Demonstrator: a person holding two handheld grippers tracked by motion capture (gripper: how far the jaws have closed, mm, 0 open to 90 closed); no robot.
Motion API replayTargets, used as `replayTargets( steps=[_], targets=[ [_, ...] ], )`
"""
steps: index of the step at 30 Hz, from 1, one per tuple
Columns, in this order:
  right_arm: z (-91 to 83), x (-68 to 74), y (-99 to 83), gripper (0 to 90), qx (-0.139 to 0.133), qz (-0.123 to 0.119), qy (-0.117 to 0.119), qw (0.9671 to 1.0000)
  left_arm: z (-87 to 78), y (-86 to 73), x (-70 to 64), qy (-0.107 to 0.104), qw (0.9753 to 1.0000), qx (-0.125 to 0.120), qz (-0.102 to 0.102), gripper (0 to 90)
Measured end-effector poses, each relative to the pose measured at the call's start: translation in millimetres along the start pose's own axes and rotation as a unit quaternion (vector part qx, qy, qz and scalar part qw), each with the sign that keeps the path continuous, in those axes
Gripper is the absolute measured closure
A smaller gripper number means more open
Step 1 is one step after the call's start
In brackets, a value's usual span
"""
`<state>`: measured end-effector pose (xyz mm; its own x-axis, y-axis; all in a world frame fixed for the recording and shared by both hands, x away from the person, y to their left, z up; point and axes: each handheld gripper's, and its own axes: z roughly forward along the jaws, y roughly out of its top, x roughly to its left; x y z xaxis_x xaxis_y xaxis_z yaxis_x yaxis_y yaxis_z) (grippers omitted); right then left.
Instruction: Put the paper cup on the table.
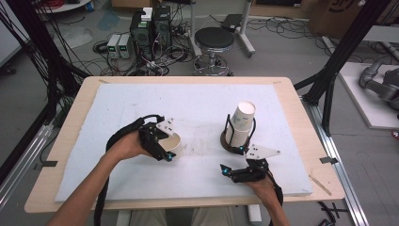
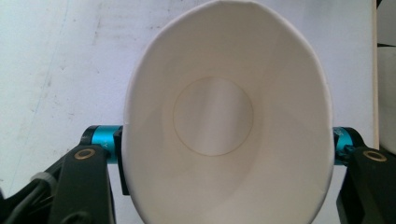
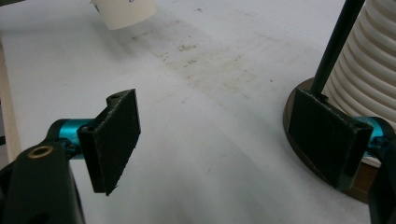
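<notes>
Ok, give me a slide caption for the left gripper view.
Left gripper squeezes an empty paper cup into an oval over the white table mat.

The person's left hand (image 1: 126, 145) comes in from the bottom left of the high view, its forearm angled up and to the right, and grips the black left gripper (image 1: 165, 147), whose 2 jaws are squeezed onto something between them (its grey three-cornered plate faces up). The right hand (image 1: 261, 184) reaches up from the bottom edge with the black right gripper (image 1: 233, 160), its 2 jaws spread wide apart.
</notes>
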<state>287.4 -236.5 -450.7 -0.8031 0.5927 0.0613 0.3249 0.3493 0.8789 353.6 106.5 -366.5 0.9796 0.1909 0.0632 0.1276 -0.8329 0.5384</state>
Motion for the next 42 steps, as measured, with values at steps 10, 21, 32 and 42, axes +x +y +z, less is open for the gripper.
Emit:
replayTargets(
  steps=[10, 21, 32, 42],
  targets=[
    [0.1, 0.3, -0.1, 17.5, 0.000, -0.003, 0.000, 1.0000, 12.8, 8.6, 1.2, -0.002, 0.9996, 0.028, 0.000, 33.6],
    [0.0, 0.4, -0.1, 17.5, 0.000, -0.005, 0.002, 1.0000, 24.4, 19.4, 0.1, -0.001, 0.9976, 0.068, 0.006, 33.7],
    [-0.2, 0.2, -0.2, 17.6, -0.001, -0.003, 0.002, 1.0000, 34.6, 22.1, -1.0, -0.005, 0.9956, 0.093, 0.008, 33.7],
    [-0.1, -0.1, -0.1, 17.5, -0.001, -0.001, 0.002, 1.0000, 41.3, 24.2, -1.6, -0.007, 0.9951, 0.097, 0.013, 33.6]
  ],
)
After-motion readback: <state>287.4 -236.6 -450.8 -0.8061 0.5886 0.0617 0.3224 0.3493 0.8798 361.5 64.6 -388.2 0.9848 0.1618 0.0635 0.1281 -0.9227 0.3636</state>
